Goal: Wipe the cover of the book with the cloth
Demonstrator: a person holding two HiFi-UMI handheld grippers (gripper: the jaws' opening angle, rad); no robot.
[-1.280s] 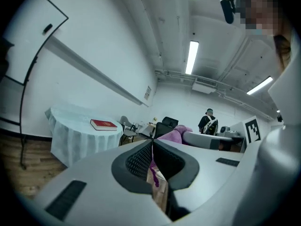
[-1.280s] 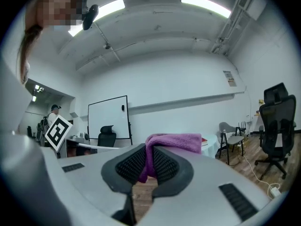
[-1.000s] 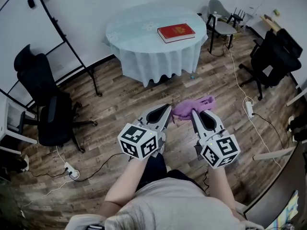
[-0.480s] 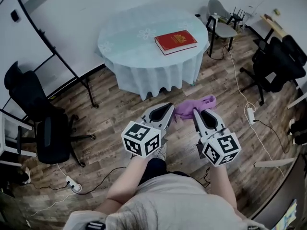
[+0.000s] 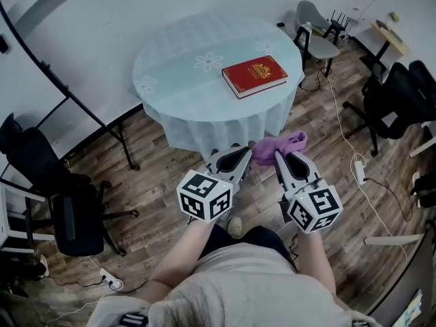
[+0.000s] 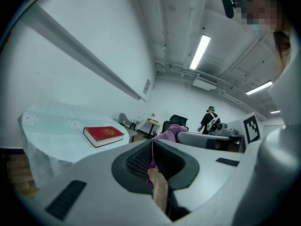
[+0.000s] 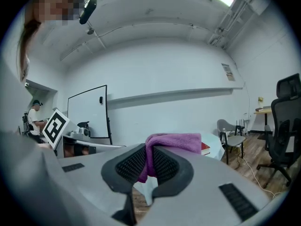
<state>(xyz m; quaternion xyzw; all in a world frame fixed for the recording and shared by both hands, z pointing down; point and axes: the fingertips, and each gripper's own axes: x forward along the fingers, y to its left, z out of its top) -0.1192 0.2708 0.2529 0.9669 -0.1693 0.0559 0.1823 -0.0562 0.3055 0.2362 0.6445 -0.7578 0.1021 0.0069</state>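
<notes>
- The left gripper (image 5: 242, 157) is pinching one edge of a crumpled purple cloth (image 5: 276, 146); in the left gripper view its ribbed black pads (image 6: 141, 159) are pressing together with a sliver of purple showing between them
- The right gripper (image 5: 281, 157) is clamping the other part of the crumpled purple cloth; in the right gripper view the fabric (image 7: 174, 141) is rising from between the closed pads and folding over to the right
- The cloth is hanging in the air between the two gripper tips, above the wood-plank floor (image 5: 163, 172) and just in front of the table's edge
- A red hardcover book with a gold emblem (image 5: 255, 75) is lying flat and closed on a round table draped in a pale blue-green cloth with flower motifs (image 5: 184, 67), towards the table's right side, well apart from both grippers
- In the left gripper view the book (image 6: 103, 135) is showing left of the jaws, on the table (image 6: 51, 126)
- Black office chairs are standing at the left (image 5: 68, 203) and the right (image 5: 402, 101), and a grey chair (image 5: 315, 29) is sitting behind the table
- A person (image 6: 210, 119) is standing far back in the room
</notes>
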